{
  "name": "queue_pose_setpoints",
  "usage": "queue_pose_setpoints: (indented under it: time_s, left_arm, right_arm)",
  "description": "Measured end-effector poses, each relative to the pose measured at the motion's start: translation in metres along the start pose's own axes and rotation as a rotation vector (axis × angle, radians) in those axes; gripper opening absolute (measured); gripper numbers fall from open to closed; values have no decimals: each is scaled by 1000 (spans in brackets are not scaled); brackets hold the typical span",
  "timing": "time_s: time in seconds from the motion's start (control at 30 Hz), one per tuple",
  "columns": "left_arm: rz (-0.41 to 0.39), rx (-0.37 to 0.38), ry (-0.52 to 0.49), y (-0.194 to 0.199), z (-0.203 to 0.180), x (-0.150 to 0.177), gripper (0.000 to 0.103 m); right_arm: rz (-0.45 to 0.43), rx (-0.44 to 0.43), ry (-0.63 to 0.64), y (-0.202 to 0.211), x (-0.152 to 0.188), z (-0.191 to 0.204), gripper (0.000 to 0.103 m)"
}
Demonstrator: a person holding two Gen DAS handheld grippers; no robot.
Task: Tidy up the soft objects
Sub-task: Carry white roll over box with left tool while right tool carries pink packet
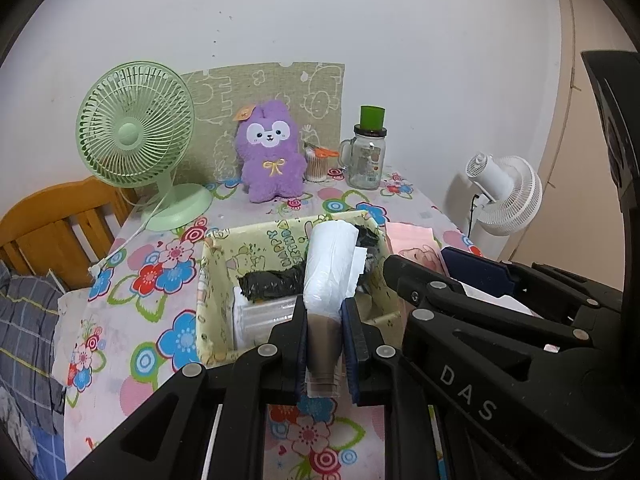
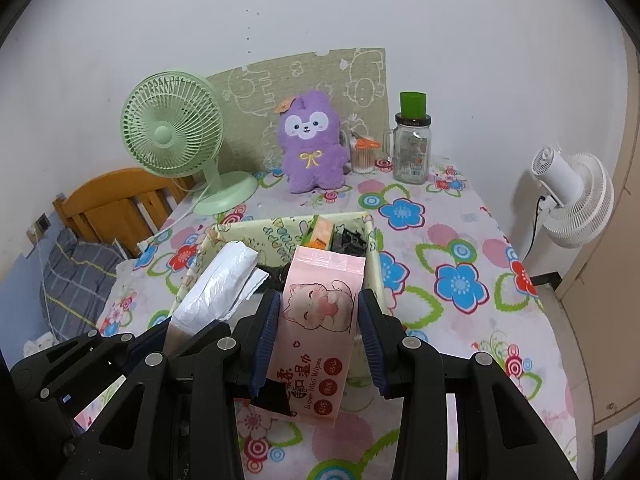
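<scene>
Left wrist: left claw (image 1: 325,330) clamps one bag roll (image 1: 329,268); right claw (image 2: 319,334) clamps one wipes pack (image 2: 320,320).

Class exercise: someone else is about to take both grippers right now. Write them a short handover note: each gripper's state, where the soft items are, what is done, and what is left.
Left gripper: shut on the roll of white plastic bags, held above the near edge of the fabric storage box.
Right gripper: shut on the pink pack of mini wipes, also over the box's near side.
In the box: black bags and an orange packet.
Purple plush toy stands at the back of the table, untouched.
Done: both items gripped.
Left: probably place each one; whether they are going in or coming out I cannot tell.
</scene>
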State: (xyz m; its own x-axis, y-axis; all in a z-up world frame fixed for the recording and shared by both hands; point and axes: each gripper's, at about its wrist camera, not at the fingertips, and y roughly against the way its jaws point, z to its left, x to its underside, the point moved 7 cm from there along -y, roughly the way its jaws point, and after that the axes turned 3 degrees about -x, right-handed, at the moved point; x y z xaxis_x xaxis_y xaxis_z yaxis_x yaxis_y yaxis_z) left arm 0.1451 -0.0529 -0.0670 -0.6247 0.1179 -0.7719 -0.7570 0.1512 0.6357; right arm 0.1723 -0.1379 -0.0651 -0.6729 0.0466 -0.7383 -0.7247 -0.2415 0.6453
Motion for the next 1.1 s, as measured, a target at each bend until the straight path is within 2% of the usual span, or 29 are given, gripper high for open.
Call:
queue_pose_setpoints:
  time_s: [0.3, 0.77, 1.1]
  left_arm:
    - [22, 12, 1, -31, 6, -20, 14]
    - [79, 38, 11, -74, 7, -26, 14]
    - [120, -16, 20, -94, 27, -16, 20]
  right_arm:
    - [13, 9, 1, -24, -16, -5, 43]
    - [68, 42, -4, -65, -28, -21, 43]
    - [127, 28, 2, -98, -23, -15, 43]
